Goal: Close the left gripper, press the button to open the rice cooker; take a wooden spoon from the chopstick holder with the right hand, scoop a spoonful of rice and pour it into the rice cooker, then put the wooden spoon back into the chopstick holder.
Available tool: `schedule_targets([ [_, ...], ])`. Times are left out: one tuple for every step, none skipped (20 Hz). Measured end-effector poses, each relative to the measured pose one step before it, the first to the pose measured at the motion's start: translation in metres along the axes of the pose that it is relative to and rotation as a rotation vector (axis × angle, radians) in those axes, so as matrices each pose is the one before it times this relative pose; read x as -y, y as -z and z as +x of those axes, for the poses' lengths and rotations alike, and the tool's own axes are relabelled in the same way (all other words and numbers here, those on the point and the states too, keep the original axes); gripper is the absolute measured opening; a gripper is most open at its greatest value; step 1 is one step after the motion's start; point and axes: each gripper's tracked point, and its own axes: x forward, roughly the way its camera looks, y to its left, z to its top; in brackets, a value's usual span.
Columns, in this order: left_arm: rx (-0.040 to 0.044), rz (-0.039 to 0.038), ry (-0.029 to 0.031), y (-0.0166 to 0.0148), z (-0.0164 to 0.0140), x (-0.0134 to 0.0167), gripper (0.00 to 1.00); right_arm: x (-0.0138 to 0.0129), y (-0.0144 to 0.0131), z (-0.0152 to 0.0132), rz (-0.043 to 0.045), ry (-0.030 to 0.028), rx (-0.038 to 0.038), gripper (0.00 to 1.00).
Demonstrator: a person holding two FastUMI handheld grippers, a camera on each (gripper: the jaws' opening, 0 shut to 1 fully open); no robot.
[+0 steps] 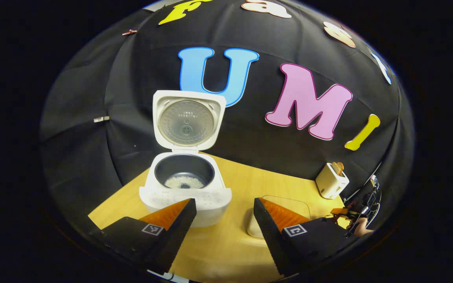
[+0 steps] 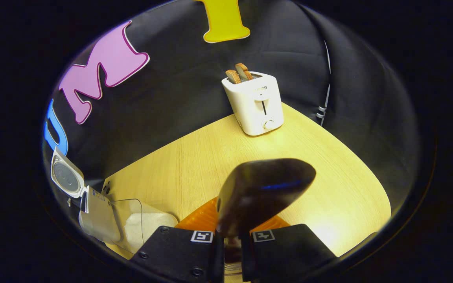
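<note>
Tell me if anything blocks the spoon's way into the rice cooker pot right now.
Nothing visible does. The rice cooker has its lid swung fully up and back, so the pot's mouth is open, with some rice at the bottom. The right gripper is shut on the wooden spoon, over bare table.

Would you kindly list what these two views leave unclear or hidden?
- Right gripper view: the wooden spoon's bowl is blurred, its inside faces away, and the right claw covers its handle.
- Right gripper view: the rice cooker is cut by the edge.
- Left gripper view: the clear rice container sits partly behind the left claw's finger.
</note>
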Motion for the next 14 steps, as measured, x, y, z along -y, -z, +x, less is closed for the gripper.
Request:
schedule_targets([
  [0.01566, 0.00214, -0.00775, -0.00687, 0.00000, -0.00631, 0.95, 0.00116, 0.00314, 0.00071, -0.00282, 0.01229, -0.00521, 0.10],
  [0.01627, -0.00058, -0.00290, -0.00713, -0.00003, -0.00596, 0.95, -0.00076, -0.00164, -0.00240, 0.00349, -0.00187, -0.00551, 0.10],
  [0.00976, -0.00223, -0.00574, -0.00561, 0.00089, -0.00605, 0.95, -0.00413, 0.00269, -0.00036, 0.00851, -0.00715, -0.00155, 0.24],
  [0.00640, -0.00319, -0.00829, -0.00462, 0.00171, -0.00632, 0.95, 0.00003, 0.00050, -0.00129, -0.00443, 0.01167, -0.00349, 0.21],
  [0.01293, -0.00530, -0.00196, -0.00673, 0.00111, -0.00441, 0.95, 0.00200, 0.00095, 0.00001, -0.00166, 0.00600, -0.00261, 0.37],
  [0.01441, -0.00513, 0.00166, -0.00711, 0.00176, -0.00318, 0.95, 0.00236, -0.00250, -0.00195, 0.00353, 0.00884, -0.00022, 0.42],
  [0.01126, -0.00147, 0.00672, -0.00729, 0.00207, -0.00165, 0.95, -0.00098, -0.00194, -0.00344, 0.00276, 0.00006, 0.00646, 0.55],
  [0.01415, 0.00581, 0.00404, -0.00603, 0.00263, -0.00249, 0.95, -0.00024, -0.00131, -0.00677, 0.00164, 0.00717, 0.00661, 0.67],
  [0.01377, 0.01195, 0.00102, -0.00676, 0.00296, -0.00324, 0.95, 0.00221, -0.00222, -0.00255, 0.00187, 0.00749, 0.01324, 0.79],
  [0.01318, 0.00950, 0.00312, -0.00640, 0.00464, -0.00378, 0.95, 0.00212, -0.00262, -0.00731, -0.00184, 0.01694, 0.00660, 0.99],
  [0.01106, 0.00178, 0.01034, -0.00726, 0.00469, -0.00183, 0.95, 0.00204, -0.00110, -0.00659, -0.00303, 0.01316, 0.00695, 0.99],
  [0.01479, -0.00349, 0.01401, -0.00800, 0.00566, -0.00059, 0.95, 0.00014, -0.00255, -0.00758, -0.00369, 0.00659, 0.01131, 0.99],
  [0.01785, -0.00465, 0.01027, -0.01135, 0.00713, -0.00138, 0.95, 0.00001, -0.00163, -0.00886, -0.00682, 0.00693, 0.00840, 0.99],
  [0.01306, 0.00250, -0.00637, -0.01112, 0.00727, -0.00552, 0.95, 0.00193, -0.00092, -0.00933, -0.00946, 0.01278, 0.00602, 0.99],
])
